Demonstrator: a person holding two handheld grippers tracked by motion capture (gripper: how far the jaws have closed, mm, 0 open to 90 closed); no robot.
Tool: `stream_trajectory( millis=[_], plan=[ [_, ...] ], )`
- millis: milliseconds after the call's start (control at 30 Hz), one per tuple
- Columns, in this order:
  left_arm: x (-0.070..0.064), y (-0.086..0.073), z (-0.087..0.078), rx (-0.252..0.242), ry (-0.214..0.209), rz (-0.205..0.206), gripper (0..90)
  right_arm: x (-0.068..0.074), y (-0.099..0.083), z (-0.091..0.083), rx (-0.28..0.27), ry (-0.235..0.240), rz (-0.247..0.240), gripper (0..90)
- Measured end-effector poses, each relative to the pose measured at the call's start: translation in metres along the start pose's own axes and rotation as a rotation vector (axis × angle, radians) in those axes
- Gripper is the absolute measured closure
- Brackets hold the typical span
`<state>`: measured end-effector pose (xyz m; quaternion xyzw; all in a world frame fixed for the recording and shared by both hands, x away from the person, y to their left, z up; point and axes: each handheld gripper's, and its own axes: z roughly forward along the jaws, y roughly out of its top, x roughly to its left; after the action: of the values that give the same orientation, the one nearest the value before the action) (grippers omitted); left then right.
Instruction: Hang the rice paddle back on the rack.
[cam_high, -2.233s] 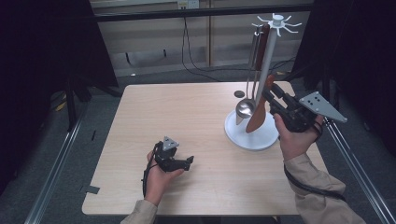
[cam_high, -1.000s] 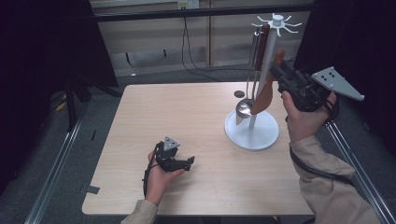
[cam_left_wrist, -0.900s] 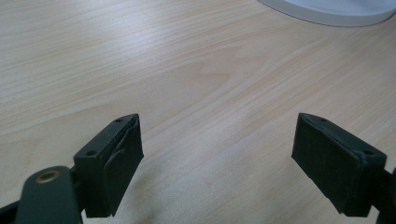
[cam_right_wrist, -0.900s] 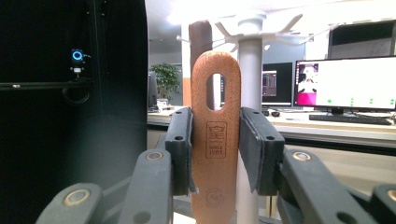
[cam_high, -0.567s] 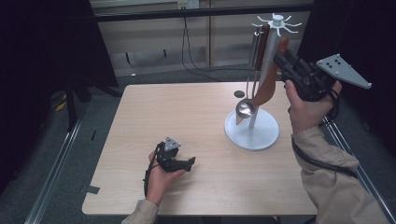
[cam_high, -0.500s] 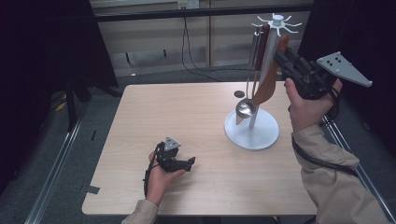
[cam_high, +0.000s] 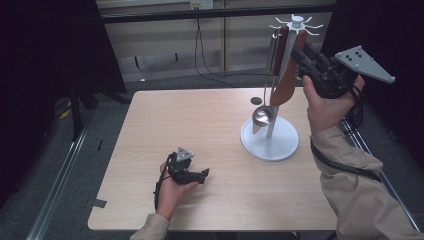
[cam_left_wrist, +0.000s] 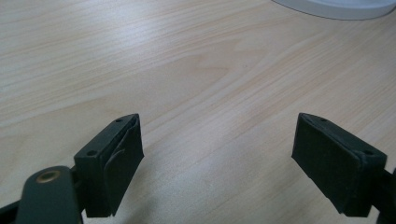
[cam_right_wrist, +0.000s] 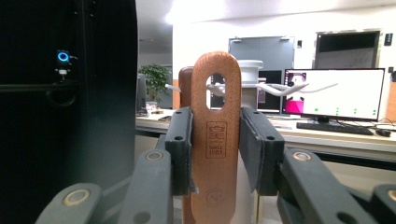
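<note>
A white utensil rack stands at the table's right, with a ring of hooks at its top. A metal ladle and a dark brown utensil hang from it. My right gripper is raised near the hooks and shut on the handle of a wooden spatula. In the right gripper view the jaws of the right gripper clamp the spatula handle, whose hanging hole sits level with the hooks. My left gripper rests open on the table, and in its own view the left gripper holds nothing.
The wooden table has bare room on its left and middle. A small dark disc lies behind the rack. The rack's white base shows at the top of the left gripper view. Dark curtains and cables stand behind the table.
My right hand has lifted the wooden spatula from low beside the rack's base up to the hooks at the top. The left gripper has stayed put.
</note>
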<state>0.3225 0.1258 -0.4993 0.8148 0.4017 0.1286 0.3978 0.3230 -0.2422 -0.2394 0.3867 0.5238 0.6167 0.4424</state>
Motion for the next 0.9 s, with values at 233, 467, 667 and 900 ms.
stream_trajectory(
  millis=[233,467,667,900],
  plan=[
    [0.001,0.000,0.000,0.002,-0.001,-0.003,16.0,0.000,-0.003,0.006,0.013,-0.010,-0.002,66.7],
    [0.001,0.001,-0.001,-0.003,0.003,0.001,16.0,0.000,-0.007,0.007,0.000,-0.028,-0.024,66.6],
    [0.000,0.001,0.000,-0.001,0.000,0.001,15.9,0.000,-0.010,0.004,-0.019,-0.023,-0.035,63.0],
    [-0.001,0.002,-0.001,-0.010,-0.002,0.000,15.8,0.002,-0.013,0.002,-0.025,-0.011,-0.054,55.2]
  ],
)
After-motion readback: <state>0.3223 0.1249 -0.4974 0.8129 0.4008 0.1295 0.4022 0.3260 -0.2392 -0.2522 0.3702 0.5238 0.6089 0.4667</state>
